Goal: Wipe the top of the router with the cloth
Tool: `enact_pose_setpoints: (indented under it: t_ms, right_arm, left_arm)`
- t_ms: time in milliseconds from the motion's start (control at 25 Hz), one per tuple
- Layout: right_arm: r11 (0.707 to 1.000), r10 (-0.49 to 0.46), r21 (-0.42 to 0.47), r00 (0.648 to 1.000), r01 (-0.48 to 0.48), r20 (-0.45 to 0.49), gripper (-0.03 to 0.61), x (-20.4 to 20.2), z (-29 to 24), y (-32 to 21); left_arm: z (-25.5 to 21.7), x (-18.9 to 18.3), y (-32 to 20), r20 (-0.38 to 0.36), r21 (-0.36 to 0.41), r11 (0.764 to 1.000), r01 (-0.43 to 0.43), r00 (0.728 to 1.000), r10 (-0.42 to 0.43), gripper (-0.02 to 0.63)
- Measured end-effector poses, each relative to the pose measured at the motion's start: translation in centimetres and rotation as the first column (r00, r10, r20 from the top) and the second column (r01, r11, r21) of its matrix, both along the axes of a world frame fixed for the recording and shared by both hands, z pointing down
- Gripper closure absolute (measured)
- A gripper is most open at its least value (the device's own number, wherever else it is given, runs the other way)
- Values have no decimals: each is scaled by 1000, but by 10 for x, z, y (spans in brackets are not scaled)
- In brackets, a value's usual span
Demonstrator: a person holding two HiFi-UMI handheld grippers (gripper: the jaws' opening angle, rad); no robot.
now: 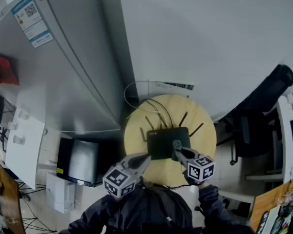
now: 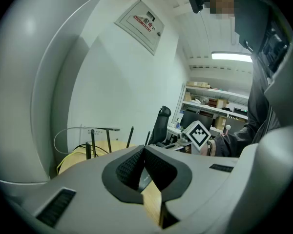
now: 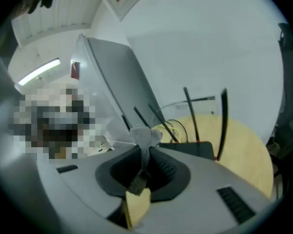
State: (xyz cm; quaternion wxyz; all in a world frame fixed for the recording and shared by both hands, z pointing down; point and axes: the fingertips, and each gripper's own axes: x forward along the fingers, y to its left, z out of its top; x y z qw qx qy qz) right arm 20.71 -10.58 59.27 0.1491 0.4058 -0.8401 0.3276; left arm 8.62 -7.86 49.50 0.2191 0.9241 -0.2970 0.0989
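Nearest: left gripper (image 1: 144,157), jaws pressed together with nothing in them, tips by the router's near-left corner. Right gripper (image 1: 177,146) is pinching a small grey cloth (image 3: 145,136); a wad pokes out past the tips, over the near right edge of the router (image 1: 166,141). Can't tell if it's touching.

Router: flat, black, mid round bench (image 1: 135,135). Antennas (image 1: 197,128) stick up around its left, far and right sides; cables (image 1: 145,103) trail off beyond.

Cloth looks soft and limp with little exposed, so wipe with the wad. Router is probably light and may skate on the bench; brace the casing edge, not the thin antennas.
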Motion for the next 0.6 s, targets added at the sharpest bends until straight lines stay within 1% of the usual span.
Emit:
enact_pose_setpoints:
  t_ms: [160, 320, 600]
  right_arm:
    - [992, -52, 118, 995, 43, 80, 508, -37, -66, 10]
    - [977, -104, 197, 990, 85, 90, 509, -61, -103, 18]
    - [969, -114, 228, 991, 94, 75, 511, -69, -120, 27]
  left_arm:
    - [-8, 10, 1, -12, 12, 1000, -19, 1000, 20, 620]
    - [-13, 17, 4, -20, 23, 999, -37, 999, 38, 620]
    - [-19, 19, 5, -34, 35, 999, -35, 999, 36, 620]
